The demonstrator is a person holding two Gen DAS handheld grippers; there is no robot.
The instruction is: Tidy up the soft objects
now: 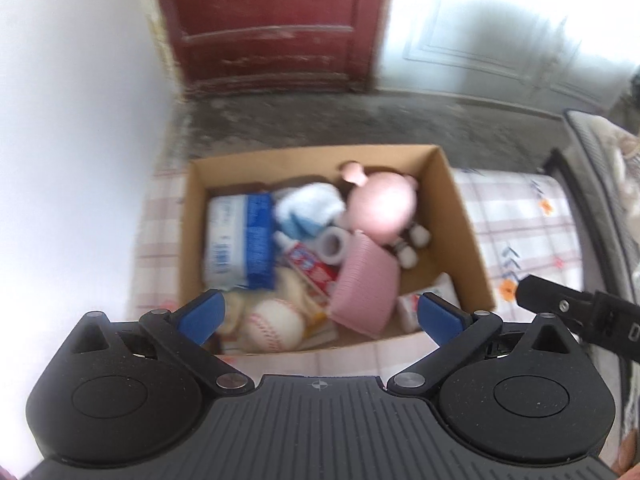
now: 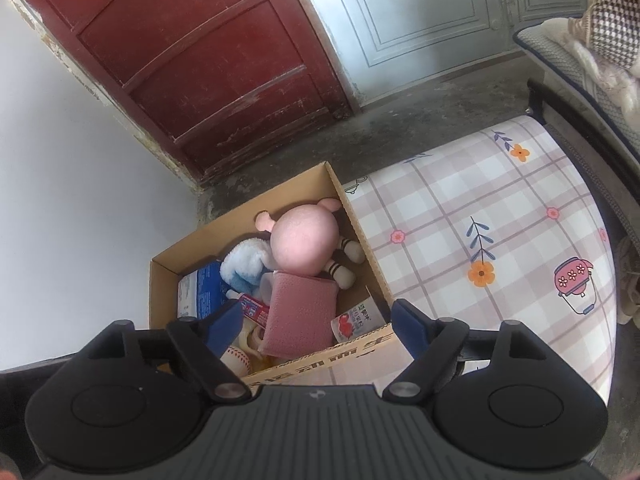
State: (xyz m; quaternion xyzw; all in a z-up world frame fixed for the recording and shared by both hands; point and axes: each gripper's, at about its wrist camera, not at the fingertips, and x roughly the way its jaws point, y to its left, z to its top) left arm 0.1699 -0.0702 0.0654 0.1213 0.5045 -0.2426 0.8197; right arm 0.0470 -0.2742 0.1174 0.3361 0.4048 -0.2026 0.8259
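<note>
A cardboard box (image 1: 460, 216) sits on a checked tablecloth (image 1: 520, 224). It holds a pink plush doll (image 1: 380, 208), a pink sponge-like pad (image 1: 366, 290), a blue-white fluffy cloth (image 1: 310, 204), a tissue pack (image 1: 240, 236), a toothpaste tube (image 1: 312, 266), a tape roll (image 1: 334, 245) and a baseball (image 1: 274, 326). My left gripper (image 1: 320, 314) is open and empty above the box's near side. My right gripper (image 2: 318, 326) is open and empty over the box (image 2: 360, 236); the doll (image 2: 306, 242) and pad (image 2: 300, 312) lie ahead of it.
A small milk carton (image 2: 356, 322) lies in the box's near right corner. The flowered tablecloth (image 2: 500, 240) stretches to the right of the box. A red door (image 2: 192, 64), a white wall and a concrete floor lie behind. A bed edge (image 2: 580, 64) is at right.
</note>
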